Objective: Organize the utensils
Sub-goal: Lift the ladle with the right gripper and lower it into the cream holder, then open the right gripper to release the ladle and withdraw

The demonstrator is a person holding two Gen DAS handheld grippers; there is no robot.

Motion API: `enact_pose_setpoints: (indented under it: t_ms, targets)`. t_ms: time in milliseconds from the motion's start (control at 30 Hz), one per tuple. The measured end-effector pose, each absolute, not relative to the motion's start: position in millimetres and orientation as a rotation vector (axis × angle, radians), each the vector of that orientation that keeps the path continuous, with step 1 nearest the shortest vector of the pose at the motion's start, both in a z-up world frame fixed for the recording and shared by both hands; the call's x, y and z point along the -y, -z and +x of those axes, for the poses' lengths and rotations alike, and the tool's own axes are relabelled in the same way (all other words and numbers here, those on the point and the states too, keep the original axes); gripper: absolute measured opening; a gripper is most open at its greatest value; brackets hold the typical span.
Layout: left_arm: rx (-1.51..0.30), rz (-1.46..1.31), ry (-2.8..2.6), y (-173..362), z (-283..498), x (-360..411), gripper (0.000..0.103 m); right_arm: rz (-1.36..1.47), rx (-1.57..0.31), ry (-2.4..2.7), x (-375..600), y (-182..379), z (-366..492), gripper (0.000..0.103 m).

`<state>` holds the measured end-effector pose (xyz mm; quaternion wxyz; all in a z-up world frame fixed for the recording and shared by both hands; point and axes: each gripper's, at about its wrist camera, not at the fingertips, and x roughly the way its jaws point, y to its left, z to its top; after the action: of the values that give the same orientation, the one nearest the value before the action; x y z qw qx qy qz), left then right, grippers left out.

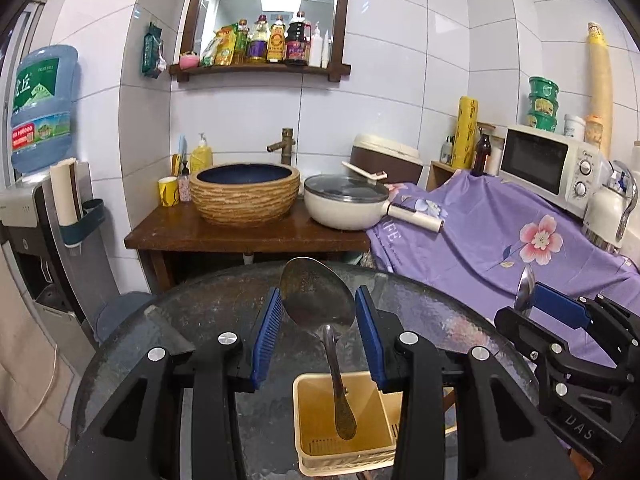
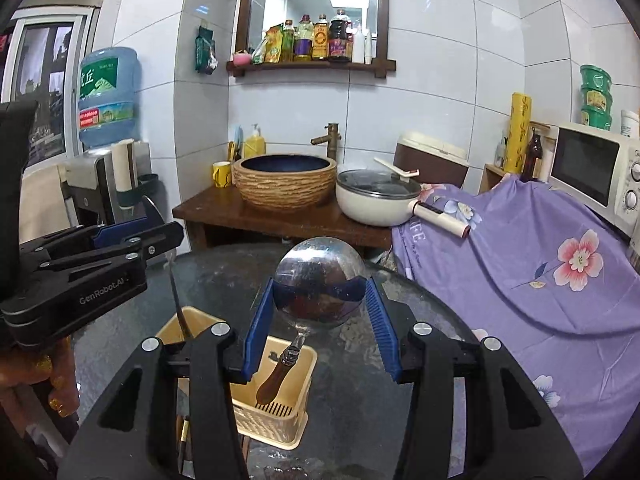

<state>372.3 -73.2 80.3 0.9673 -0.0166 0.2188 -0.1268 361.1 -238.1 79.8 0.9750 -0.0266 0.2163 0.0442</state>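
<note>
The left gripper pinches a dull steel spoon by its bowl, handle dangling into the yellow plastic caddy below. The right gripper clamps a polished wood-handled ladle likewise. Both are stiff, slick and light; necks grip better.

Two spoons, one yellow utensil basket, two hand-held grippers.

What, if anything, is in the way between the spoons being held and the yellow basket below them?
Nothing visible. The metal spoon in the left tool hangs handle-down into the yellow plastic basket; the wooden-handled ladle in the right tool points into its other compartment.
</note>
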Motion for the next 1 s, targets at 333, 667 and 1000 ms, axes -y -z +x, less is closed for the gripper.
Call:
enact_pose_setpoints:
  t_ms: [333,667,1000]
  targets:
    - [-0.493,0.013,0.303,-38,368,73,0.037,-0.102,-0.47,-0.129,227,-38,361,0.047]
    - [-0.533,0.057,0.348,-16,367,79,0.037,-0.134,-0.501,-0.142,225,-22,363,0.047]
    - [-0.51,0.016,0.357,-25,346,68,0.059,-0.119,-0.46,-0.133,233,-27,350,0.063]
